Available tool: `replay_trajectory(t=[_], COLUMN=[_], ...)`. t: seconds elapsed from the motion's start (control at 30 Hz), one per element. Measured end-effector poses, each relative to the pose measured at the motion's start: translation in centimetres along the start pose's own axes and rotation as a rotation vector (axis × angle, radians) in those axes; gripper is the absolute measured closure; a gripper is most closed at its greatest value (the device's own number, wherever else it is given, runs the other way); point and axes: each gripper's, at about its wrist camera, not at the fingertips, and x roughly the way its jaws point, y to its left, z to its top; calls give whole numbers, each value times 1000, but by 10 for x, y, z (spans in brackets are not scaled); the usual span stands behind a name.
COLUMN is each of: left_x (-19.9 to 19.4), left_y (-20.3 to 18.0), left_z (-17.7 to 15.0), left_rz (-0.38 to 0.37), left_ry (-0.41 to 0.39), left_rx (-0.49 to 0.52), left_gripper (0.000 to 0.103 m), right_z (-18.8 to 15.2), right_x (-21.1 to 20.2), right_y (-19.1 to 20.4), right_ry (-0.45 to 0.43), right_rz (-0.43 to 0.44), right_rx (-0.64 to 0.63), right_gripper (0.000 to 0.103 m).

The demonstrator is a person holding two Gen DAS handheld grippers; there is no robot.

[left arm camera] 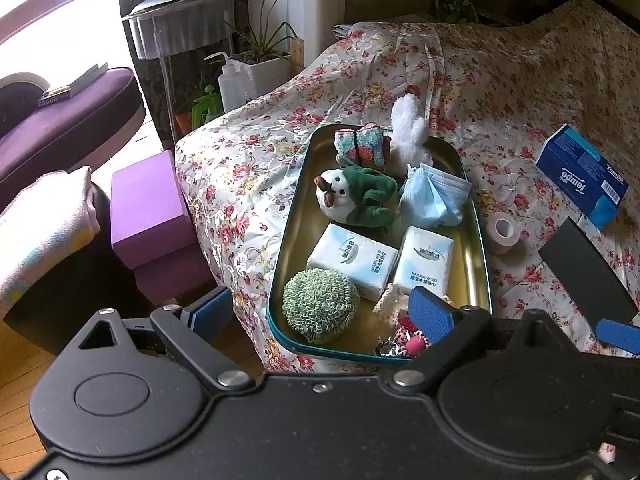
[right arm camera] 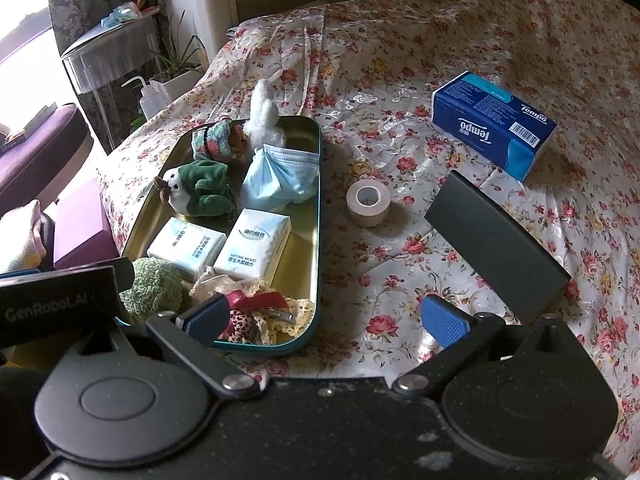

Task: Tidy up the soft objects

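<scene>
Oblong metal tray (left arm camera: 476, 240) on a floral bedcover (left arm camera: 256, 160), near its left edge, crowded with soft things. Counted inside: two white tissue packs (left arm camera: 352, 260) side by side, one green knitted ball (left arm camera: 320, 306) at the near left corner, one green-and-white plush toy (left arm camera: 352, 196), one crumpled blue face mask (left arm camera: 434, 196), one folded striped cloth (left arm camera: 362, 146), one white fluffy piece (left arm camera: 408, 128) hanging over the far rim. Lace and ribbon scraps (right arm camera: 272, 312) at the near end, partly hidden behind gripper fingers, too tangled to count. Outside the tray, to its right: one tape roll (right arm camera: 368, 200), one blue Tempo tissue box (right arm camera: 494, 124), one dark flat slab (right arm camera: 496, 244), nature unclear. Left gripper (left arm camera: 320, 312) spread wide, empty; right gripper (right arm camera: 324, 316) likewise released, grasping nothing.
</scene>
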Motion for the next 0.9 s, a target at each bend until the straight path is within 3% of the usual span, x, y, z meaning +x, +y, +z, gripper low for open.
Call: replay_trajectory(t=[0.9], left_x=[3], left_y=[-1], left_z=[-4], left_rz=[1], left_ry=[-2], left_rx=[22], left_gripper=[11], right_z=[-2], right_x=[4], right_y=[-3], right_ry=[11], right_rz=[4], right_rx=[9], right_gripper=[0])
